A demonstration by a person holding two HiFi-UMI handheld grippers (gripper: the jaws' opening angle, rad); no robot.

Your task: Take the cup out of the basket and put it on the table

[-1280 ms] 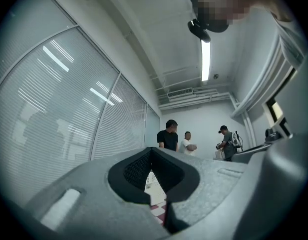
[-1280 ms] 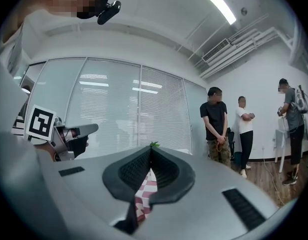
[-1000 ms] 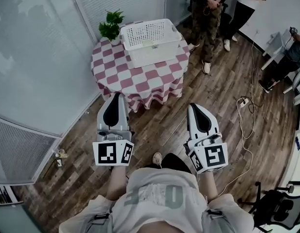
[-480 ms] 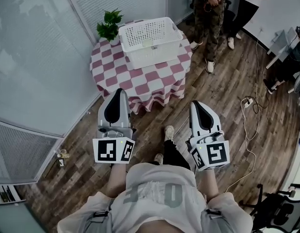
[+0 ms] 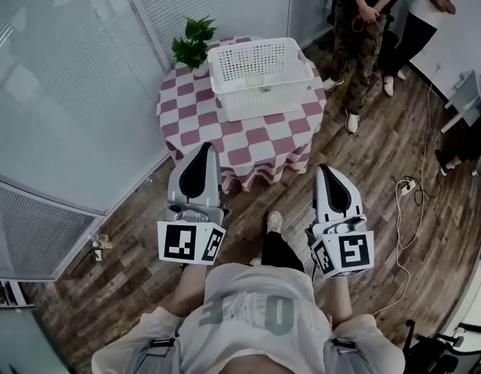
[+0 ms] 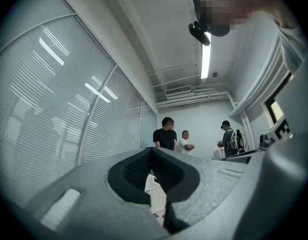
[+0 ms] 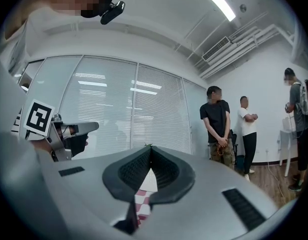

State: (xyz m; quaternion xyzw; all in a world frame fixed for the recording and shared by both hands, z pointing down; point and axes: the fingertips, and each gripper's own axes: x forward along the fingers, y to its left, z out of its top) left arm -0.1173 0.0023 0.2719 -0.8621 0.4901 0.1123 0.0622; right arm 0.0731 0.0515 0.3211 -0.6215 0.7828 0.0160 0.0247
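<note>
Open plank floor [image 5: 244, 206] leads to the checkered round table [image 5: 224, 135]. The white basket [image 5: 267, 100] is reachable from above. Obstacles: potted plant [image 5: 193, 47] just beside its left end, glass partition [image 5: 68, 107] left, bystanders [image 5: 365, 29] right, a floor cable [image 5: 418, 201].

The round table [image 5: 224, 131] ahead of me wears a pink-and-white checked cloth. On the table stands a white perforated plastic basket [image 5: 263, 68], with a green leafy plant [image 5: 193, 47] beside it. Around the table runs a brown wood-plank floor [image 5: 380, 170]. My left gripper [image 5: 203, 146] and right gripper [image 5: 328, 170] are pale grey with black inner pads and black-and-white square markings.
</note>
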